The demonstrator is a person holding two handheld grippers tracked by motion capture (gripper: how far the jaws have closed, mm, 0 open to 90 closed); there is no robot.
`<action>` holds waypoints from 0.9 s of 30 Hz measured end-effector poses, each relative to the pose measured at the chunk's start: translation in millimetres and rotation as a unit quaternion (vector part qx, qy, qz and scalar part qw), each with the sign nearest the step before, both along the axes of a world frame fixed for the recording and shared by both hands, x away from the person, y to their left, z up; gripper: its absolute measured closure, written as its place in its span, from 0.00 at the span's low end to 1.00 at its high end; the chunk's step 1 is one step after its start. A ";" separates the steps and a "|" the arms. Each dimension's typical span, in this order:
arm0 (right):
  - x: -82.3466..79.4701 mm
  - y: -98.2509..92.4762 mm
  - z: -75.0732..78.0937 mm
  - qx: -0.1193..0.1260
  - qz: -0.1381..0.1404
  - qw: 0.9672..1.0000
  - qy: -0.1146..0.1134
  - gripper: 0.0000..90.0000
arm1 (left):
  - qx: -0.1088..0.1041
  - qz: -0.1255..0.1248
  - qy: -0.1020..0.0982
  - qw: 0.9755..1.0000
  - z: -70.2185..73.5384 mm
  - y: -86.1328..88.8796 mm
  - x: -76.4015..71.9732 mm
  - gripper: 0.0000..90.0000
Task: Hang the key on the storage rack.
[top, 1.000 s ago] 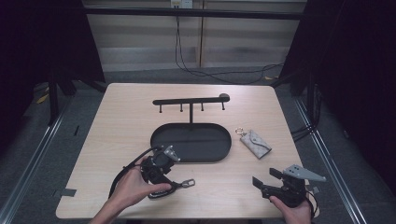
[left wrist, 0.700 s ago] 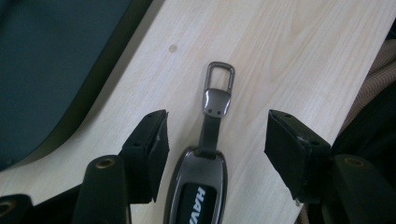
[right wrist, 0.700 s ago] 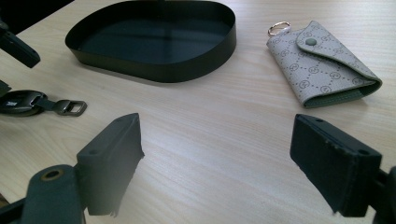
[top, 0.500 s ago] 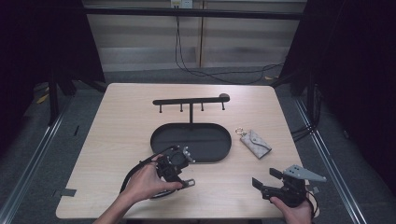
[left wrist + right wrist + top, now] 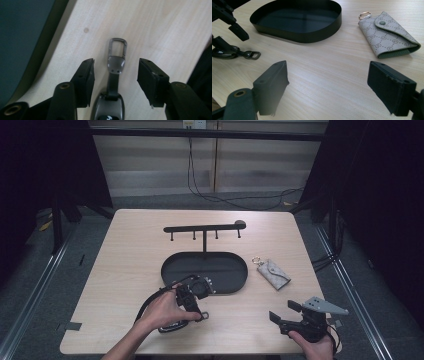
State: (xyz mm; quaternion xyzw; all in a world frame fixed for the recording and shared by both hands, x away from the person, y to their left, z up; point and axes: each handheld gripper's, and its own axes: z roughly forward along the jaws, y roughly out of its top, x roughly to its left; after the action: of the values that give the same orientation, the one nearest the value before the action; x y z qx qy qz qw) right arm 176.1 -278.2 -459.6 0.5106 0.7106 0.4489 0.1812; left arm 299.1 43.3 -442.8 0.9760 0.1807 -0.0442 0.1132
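A dark key fob [image 5: 110,107] with a grey strap and a carabiner clip [image 5: 118,47] lies on the wooden table near the front. My left gripper [image 5: 115,67] is tipped down over it, one jaw on each side of the strap. The jaws have just been closing, but the pads stand apart from the strap. In the high view the left gripper [image 5: 196,309] sits just in front of the black oval tray [image 5: 240,265], over the fob [image 5: 172,326]. My right gripper [image 5: 282,316] rests open at the front right, with bare table between its jaws [image 5: 327,82].
A grey patterned key pouch [image 5: 274,274] with a gold ring lies right of the tray, also in the right gripper view [image 5: 388,35]. A black rack with several hooks [image 5: 205,228] stands behind the tray. The left gripper's cable [image 5: 150,300] loops on the table.
The left gripper has moved right and down over the key fob's strap, and its jaws have narrowed. The right gripper has stayed put.
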 end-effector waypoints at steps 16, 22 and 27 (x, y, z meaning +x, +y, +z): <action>1.4 0.9 -0.9 -0.004 0.004 1.000 0.003 0.19 | 0.024 -0.043 -0.001 0.999 -15.9 -11.7 -0.7 0.68; 1.7 -0.6 -1.0 0.002 0.002 1.000 0.004 0.19 | 0.038 -0.056 0.001 0.998 -21.0 -16.4 -2.8 0.72; 2.0 0.0 -1.1 0.001 0.004 1.000 0.007 0.19 | 0.045 -0.061 -0.008 0.997 -20.7 -19.8 -3.9 0.77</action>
State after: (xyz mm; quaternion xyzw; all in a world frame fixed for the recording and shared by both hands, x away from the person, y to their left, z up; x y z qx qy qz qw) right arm 178.1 -278.2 -460.7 0.5112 0.7132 0.4470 0.1739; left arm 295.1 23.5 -463.6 0.9896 0.1221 -0.0354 0.0678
